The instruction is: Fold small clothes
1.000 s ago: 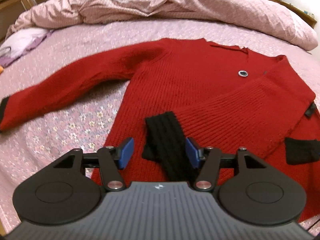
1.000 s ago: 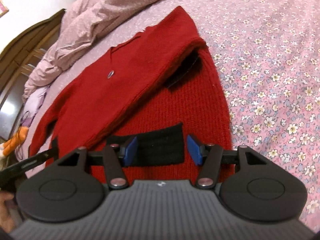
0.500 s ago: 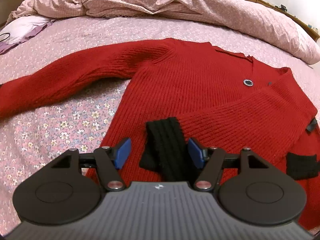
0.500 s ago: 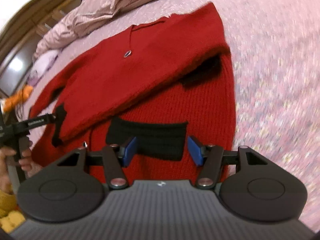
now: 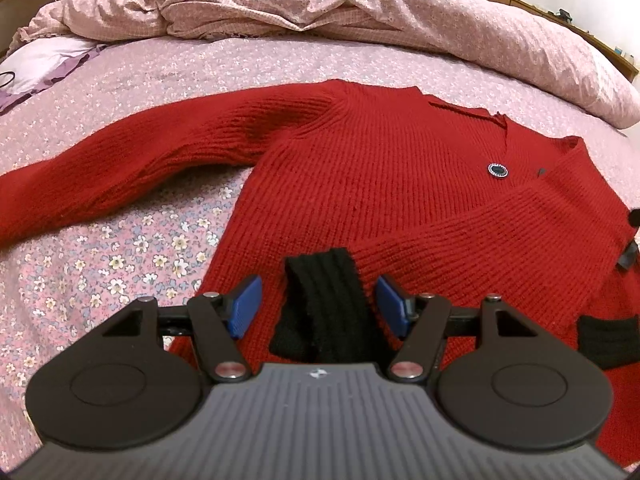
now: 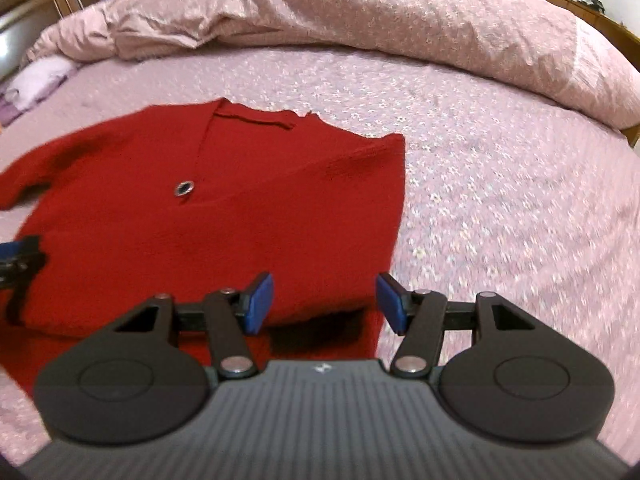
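Nearest the left wrist camera, the left claw point(image 5: 318, 306) is seen with its blue pads spread apart and nothing clamped; the black ribbed cuff point(image 5: 324, 300) of the folded-in sleeve lies between and just under them. The right claw point(image 6: 325, 304) is likewise held apart and empty, over the near right edge of the red cardigan point(image 5: 380, 184), where a dark patch, probably the other black trim, shows beneath. The cardigan is spread flat on the flowered bed sheet point(image 5: 100, 264), one sleeve already laid across the chest, the other sleeve point(image 5: 132, 160) stretched out to the left. It is judged that this outstretched sleeve should be folded in next: it is best gripped near its cuff, lifted only slightly, and laid straight across so that no ridge is dragged into the knit. Farther off, a dark round button point(image 5: 497, 169) sits below the neckline, and beyond it the rumpled pink duvet point(image 5: 320, 4). No brand, label or legible writing can be made out.
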The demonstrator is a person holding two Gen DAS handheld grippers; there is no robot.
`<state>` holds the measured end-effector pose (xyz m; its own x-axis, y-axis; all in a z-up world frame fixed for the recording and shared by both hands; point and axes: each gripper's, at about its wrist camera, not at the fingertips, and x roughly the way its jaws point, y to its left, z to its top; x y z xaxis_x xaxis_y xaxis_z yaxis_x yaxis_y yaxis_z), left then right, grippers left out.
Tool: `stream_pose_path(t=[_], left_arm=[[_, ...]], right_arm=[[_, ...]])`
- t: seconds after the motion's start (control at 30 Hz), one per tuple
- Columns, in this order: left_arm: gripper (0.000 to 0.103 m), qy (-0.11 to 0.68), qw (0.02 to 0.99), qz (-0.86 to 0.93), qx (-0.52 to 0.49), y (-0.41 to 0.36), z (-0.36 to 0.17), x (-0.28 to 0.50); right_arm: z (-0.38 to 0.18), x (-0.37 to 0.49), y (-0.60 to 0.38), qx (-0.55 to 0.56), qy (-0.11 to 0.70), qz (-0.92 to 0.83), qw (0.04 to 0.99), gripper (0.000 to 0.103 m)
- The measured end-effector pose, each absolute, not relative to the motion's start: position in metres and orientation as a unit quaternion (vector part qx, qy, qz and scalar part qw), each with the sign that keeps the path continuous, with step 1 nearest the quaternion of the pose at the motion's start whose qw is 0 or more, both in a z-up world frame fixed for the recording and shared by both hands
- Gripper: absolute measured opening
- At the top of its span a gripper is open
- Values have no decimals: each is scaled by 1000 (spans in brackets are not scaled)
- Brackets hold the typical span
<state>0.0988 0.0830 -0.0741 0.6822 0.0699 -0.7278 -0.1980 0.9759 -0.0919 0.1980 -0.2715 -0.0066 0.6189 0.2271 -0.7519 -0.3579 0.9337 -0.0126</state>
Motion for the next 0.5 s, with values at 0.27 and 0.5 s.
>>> stream_pose_path(t=[0.27, 0.5], left_arm=[[71, 387, 916, 79, -69, 78, -77, 105], [71, 383, 919, 70, -64, 77, -78, 111]], right_arm=[[-5, 246, -251, -24, 423, 189, 886, 59], [-16, 300, -243, 62, 444, 148, 881, 59]])
